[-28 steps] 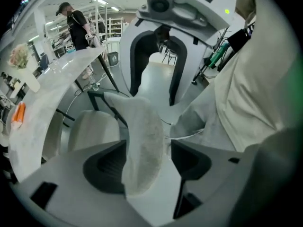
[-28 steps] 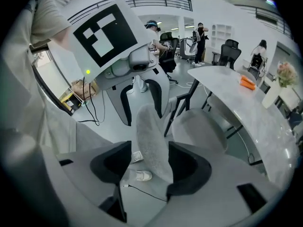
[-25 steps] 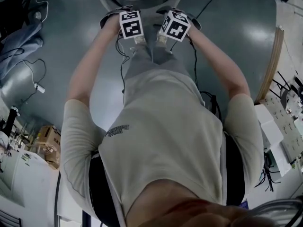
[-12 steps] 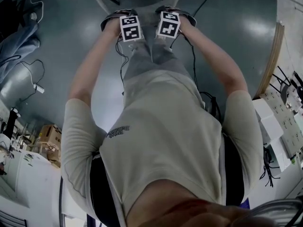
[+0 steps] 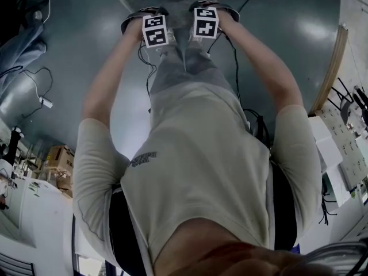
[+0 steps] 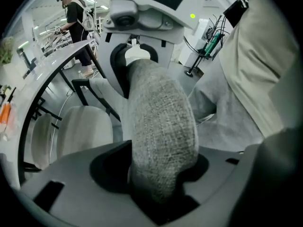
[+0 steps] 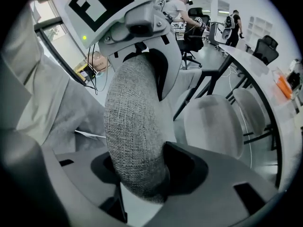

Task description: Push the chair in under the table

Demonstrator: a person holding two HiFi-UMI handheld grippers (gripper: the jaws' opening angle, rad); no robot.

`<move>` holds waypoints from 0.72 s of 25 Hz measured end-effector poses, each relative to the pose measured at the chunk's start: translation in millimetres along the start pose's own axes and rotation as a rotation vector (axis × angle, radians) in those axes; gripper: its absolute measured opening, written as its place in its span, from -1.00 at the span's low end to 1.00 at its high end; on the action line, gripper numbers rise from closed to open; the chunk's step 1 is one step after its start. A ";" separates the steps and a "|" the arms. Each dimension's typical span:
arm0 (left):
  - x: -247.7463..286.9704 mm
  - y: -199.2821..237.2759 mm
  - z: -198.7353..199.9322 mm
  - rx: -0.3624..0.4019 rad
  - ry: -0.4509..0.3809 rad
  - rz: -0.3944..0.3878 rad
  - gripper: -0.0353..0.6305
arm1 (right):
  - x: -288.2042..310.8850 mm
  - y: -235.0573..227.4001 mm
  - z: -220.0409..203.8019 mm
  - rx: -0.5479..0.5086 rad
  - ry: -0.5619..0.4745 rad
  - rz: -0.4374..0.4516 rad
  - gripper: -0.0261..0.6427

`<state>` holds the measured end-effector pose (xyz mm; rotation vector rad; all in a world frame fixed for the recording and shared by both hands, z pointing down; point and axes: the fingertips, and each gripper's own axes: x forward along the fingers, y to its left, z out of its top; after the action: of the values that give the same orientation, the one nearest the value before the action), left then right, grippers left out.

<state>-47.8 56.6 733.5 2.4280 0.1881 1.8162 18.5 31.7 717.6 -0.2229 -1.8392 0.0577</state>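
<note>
The rounded, padded chair back point(image 6: 161, 126) of coarse grey woven fabric stands upright beside the curved white table point(image 6: 52, 63) with black legs. The smooth grey plastic left gripper point(image 6: 161, 188) and right gripper point(image 7: 142, 181) sit side by side, their jaws closing and clasping its top edge. Pale moulded chairs point(image 7: 213, 122) are tucked under the table beyond.

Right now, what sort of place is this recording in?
Probably an open-plan office or lab: a long white table, black swivel chairs, and people working further back.
</note>
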 end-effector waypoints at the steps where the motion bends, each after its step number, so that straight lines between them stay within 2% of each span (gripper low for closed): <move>1: 0.3 0.4 0.0 0.004 0.000 0.005 -0.18 | 1.0 0.5 0.2 -0.002 -0.005 0.019 -0.24; 4: -1.3 2.6 -1.5 0.012 -0.002 0.021 -0.23 | 1.2 0.2 3.2 -0.017 -0.018 0.045 -0.23; 13: -9.0 13.9 -2.1 -0.006 -0.011 -0.001 -0.24 | -2.6 -13.2 7.1 -0.021 -0.063 -0.019 -0.31; 18: -13.3 31.5 -6.3 -0.009 -0.023 0.042 -0.28 | -4.1 -28.1 11.2 -0.010 -0.070 -0.029 -0.32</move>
<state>-56.3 23.5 727.6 2.4635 0.1272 1.8006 5.4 4.2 714.9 -0.2039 -1.9119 0.0364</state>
